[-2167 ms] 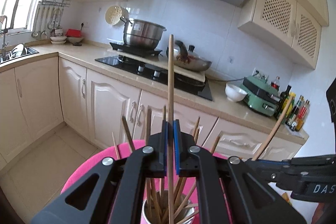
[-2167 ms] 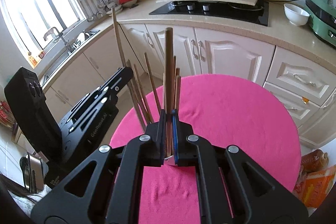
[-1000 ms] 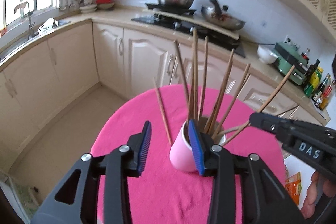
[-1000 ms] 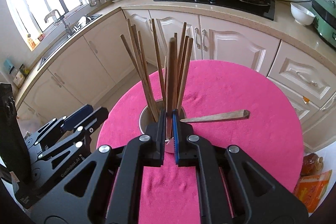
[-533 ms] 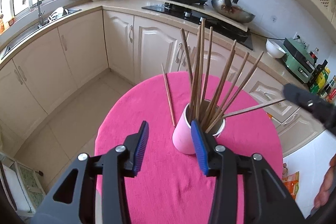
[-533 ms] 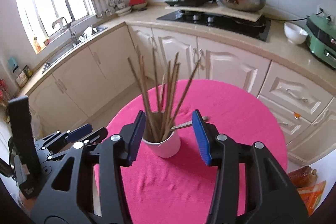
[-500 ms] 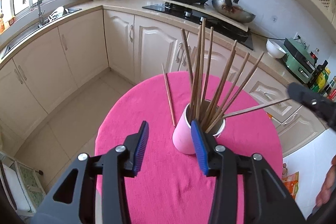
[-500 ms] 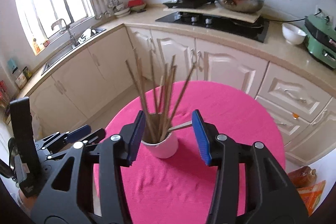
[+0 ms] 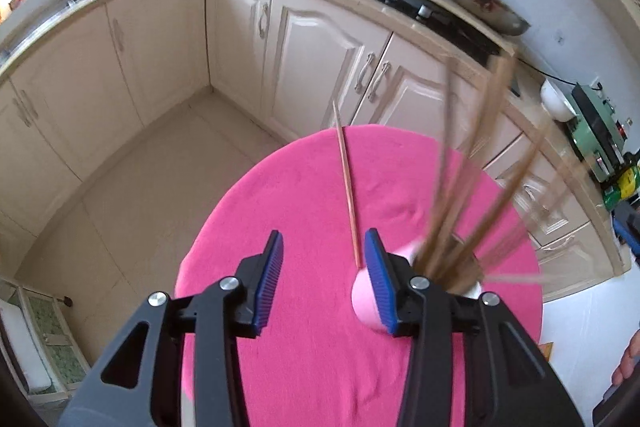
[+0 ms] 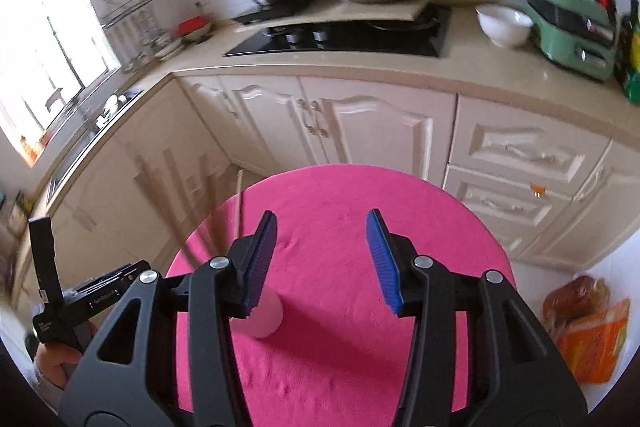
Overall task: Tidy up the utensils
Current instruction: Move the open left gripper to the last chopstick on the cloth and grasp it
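A pink cup point(image 9: 362, 297) full of wooden chopsticks point(image 9: 460, 203) stands on the round table under a pink cloth point(image 9: 312, 367). One loose chopstick point(image 9: 347, 187) lies on the cloth beyond the cup. My left gripper point(image 9: 324, 267) is open and empty, with the loose chopstick's near end just inside its right finger and the cup partly behind that finger. In the right wrist view my right gripper point(image 10: 322, 259) is open and empty over bare cloth. The cup point(image 10: 268, 319) sits low behind its left finger, with blurred chopsticks point(image 10: 200, 215) and the loose chopstick point(image 10: 239, 199) to the left.
Cream cupboards and a counter curve round behind the table, with a hob point(image 10: 344, 35), pot, pan, white bowl point(image 10: 504, 25) and green appliance point(image 10: 572, 27). An orange packet point(image 10: 592, 339) lies on the floor at the right. A hand point(image 10: 52, 359) holds the left gripper.
The right gripper let go of a chopstick in the cup, opened and drew back to the right. The left gripper swung left and down, so the loose chopstick now lines up with its jaws.
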Demonstrator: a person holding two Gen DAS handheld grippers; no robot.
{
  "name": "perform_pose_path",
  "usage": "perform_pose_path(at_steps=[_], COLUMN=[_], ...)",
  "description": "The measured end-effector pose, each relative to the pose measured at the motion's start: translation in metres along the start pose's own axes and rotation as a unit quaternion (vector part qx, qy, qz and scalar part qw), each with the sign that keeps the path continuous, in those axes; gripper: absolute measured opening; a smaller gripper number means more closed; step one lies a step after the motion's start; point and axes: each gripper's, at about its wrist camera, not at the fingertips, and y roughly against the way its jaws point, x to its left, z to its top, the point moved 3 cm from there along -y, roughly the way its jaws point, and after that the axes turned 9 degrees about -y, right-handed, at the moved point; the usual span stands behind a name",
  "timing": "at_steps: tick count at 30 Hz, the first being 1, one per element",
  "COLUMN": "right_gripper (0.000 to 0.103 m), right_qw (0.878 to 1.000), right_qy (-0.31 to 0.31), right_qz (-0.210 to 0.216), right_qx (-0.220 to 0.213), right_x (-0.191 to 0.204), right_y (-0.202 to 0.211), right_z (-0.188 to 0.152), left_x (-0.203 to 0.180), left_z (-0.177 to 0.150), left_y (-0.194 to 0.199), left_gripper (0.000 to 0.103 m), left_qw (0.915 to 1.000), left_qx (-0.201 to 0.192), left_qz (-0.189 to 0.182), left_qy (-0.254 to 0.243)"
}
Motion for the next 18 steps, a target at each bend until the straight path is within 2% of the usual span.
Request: perform_pose_path(at_steps=[4,7,10,13,18], right_gripper=[0.046,0.046,0.046,0.046,0.046], right_qw=[0.999,0.996,0.991,0.988,0.984], right_qy=[-0.024,-0.027,-0.018,-0.006,0.0], right_qz=[-0.018,-0.029,-0.034,-0.028,-0.027], right_qx=[0.027,0.077,0.125,0.154,0.178], right_x=[-0.015,-0.026,-0.028,-0.023,-0.021], right_y=[-0.03,-0.069,-0.107,-0.142,-0.179], right_z=[0.014,0.021,0.015,0.004,-0.007], left_x=[0.014,0.013,0.01,0.005,-0.012], left_z=[0.029,0.047,0.062,0.072,0.082], left_y=[-0.043,-0.076,-0.108,-0.135,-0.169], left_gripper=[0.042,0.042,0.042,0.042,0.041], left_qw=[0.9994,0.9973,0.9942,0.9909,0.9849], left_qx=[0.033,0.062,0.087,0.107,0.131], left_qz=[-0.011,-0.032,-0.055,-0.066,-0.082], left_qy=[-0.005,-0.021,-0.032,-0.048,-0.078])
